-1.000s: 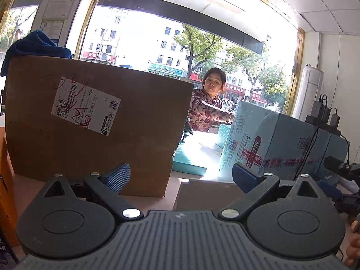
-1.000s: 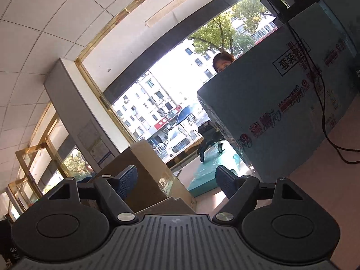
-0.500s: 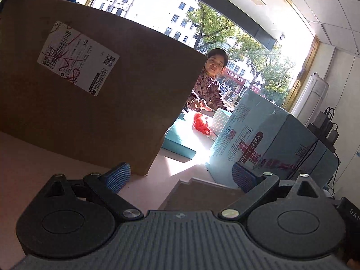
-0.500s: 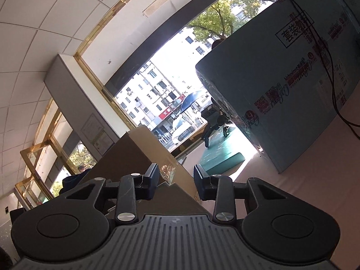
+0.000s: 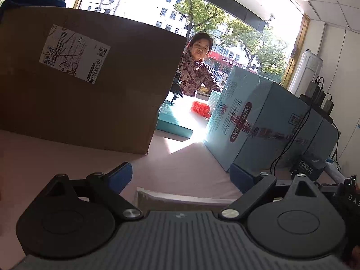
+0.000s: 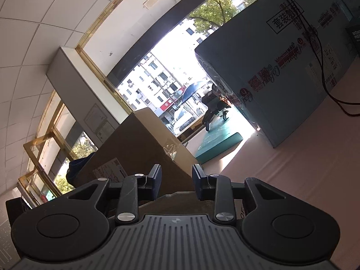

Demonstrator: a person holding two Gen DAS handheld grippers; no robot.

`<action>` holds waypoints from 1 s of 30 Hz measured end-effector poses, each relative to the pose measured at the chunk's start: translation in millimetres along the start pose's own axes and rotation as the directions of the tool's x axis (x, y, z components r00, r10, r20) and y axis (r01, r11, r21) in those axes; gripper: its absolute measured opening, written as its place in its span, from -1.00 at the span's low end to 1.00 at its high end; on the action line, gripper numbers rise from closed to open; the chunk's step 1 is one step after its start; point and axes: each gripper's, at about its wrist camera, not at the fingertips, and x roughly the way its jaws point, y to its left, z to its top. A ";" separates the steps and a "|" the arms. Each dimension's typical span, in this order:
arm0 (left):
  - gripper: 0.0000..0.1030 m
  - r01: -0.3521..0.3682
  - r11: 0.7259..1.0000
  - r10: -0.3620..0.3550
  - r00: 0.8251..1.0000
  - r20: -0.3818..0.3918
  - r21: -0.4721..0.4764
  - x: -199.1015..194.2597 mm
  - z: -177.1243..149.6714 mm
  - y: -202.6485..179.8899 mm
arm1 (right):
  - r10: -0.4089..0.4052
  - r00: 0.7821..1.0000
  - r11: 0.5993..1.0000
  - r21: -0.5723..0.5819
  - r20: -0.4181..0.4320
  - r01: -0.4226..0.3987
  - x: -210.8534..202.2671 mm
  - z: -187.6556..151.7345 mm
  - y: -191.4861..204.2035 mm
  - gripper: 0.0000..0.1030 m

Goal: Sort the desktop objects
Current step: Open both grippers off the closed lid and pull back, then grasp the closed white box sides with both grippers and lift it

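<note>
Left gripper (image 5: 180,177) was spread over a flat pad (image 5: 180,196). Right gripper (image 6: 176,181) was half-closed astride a brown item (image 6: 177,199); contact unclear. Risk: corner pinch slipping.

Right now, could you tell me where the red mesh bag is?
In the left wrist view, the red mesh bag lies right of centre, beside the light blue carton, past the brown cardboard box.

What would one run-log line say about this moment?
left gripper: wide open, over flat box | right gripper: narrowed, contents unclear | desk: cardboard box, blue cartons
</note>
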 end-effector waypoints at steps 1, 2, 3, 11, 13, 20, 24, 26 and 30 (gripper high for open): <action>0.81 -0.005 1.000 0.005 1.000 0.003 0.008 -4.1 -4.0 1.1 | -0.008 1.000 1.000 0.005 -0.007 0.008 -2.4 -4.0 -1.8 -0.43; 0.80 -0.005 1.000 0.005 1.000 -0.004 0.008 -6.7 -7.3 3.1 | -0.015 1.000 1.000 0.009 -0.015 0.016 -4.9 -8.1 -3.7 -0.43; 0.81 -0.004 1.000 0.004 1.000 -0.010 0.007 -9.3 -10.6 5.1 | -0.023 0.999 1.000 0.014 -0.022 0.023 -7.3 -12.1 -5.5 -0.43; 0.80 -0.059 0.996 0.062 0.998 -0.031 0.070 -17.9 -34.4 12.1 | -0.124 0.992 0.984 -0.123 0.021 0.125 -23.0 -37.0 3.2 -0.45; 0.72 -0.069 0.991 0.070 0.997 -0.009 0.117 -18.9 -38.4 8.4 | -0.149 0.987 0.951 -0.263 0.066 0.161 -24.9 -44.7 19.8 -0.55; 0.15 -0.133 0.970 0.125 0.991 0.055 0.205 -23.1 -53.1 5.8 | -0.180 0.978 0.818 -0.535 0.109 0.210 -23.6 -79.7 48.1 -0.81; 0.09 -0.121 0.965 0.117 0.993 0.033 0.234 -17.2 -56.6 5.8 | -0.194 0.978 0.813 -0.545 0.079 0.205 -19.6 -83.2 44.1 -0.81; 0.09 -0.127 0.960 0.121 0.992 0.042 0.251 -17.0 -58.4 3.9 | -0.199 0.978 0.811 -0.548 0.066 0.202 -16.7 -84.6 42.3 -0.81; 0.11 -0.143 0.952 0.127 0.989 0.075 0.272 -15.1 -64.0 1.5 | -0.223 0.970 0.727 -0.646 0.098 0.233 -11.8 -97.9 49.7 -0.80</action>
